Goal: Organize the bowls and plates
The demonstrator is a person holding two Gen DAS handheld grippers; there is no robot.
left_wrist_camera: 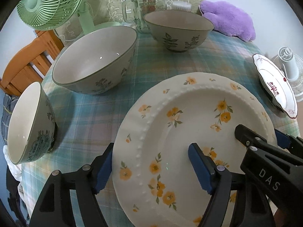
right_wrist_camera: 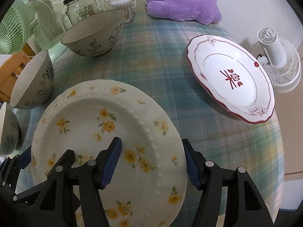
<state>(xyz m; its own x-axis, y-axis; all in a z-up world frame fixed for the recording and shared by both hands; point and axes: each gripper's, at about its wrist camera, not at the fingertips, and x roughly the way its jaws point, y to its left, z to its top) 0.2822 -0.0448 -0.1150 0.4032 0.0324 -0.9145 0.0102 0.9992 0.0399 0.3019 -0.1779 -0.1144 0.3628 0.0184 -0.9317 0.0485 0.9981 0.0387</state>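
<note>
Yellow plate point(left_wrist_camera: 189, 132): white with yellow flowers and a beaded ring, at the near edge of the table, between both grippers.
Left gripper point(left_wrist_camera: 151, 170): jaws straddle the plate's left rim, one blue pad outside the rim, the other over the plate's well; a gap shows between the inner pad and the plate, so the jaws are not pressing on it. Fairly wide.
Right gripper point(right_wrist_camera: 151, 164): jaws straddle the plate's right rim, left pad over the well, right pad just outside the edge. The outer pad seems to touch the rim; whether the two clamp it I cannot tell.
Red plate point(right_wrist_camera: 231, 75): white with a scalloped red edge and a red motif in the middle, near the right edge of the table, well apart from the yellow plate.
Large bowl point(left_wrist_camera: 94, 60): grey-green with leaf prints, upright, toward the left edge, behind the yellow plate.
Far bowl point(left_wrist_camera: 179, 30): same pattern, upright, near the far edge, in front of the jar.
Near bowl point(left_wrist_camera: 28, 123): same pattern, at the left edge close to the near corner.
Table point(left_wrist_camera: 151, 60): covered with a blue-green plaid cloth.
Jar point(left_wrist_camera: 145, 3): clear glass mug with a handle and dark lid, at the far edge.
Green fan point(left_wrist_camera: 49, 3): at the far left corner.
White fan point(right_wrist_camera: 276, 56): beyond the right edge, beside the red plate.
Purple plush point(right_wrist_camera: 181, 5): at the far right corner.
Swab box point(right_wrist_camera: 125, 7): at the far edge, beside the jar.
Chair point(left_wrist_camera: 24, 64): wooden, beyond the left edge.
</note>
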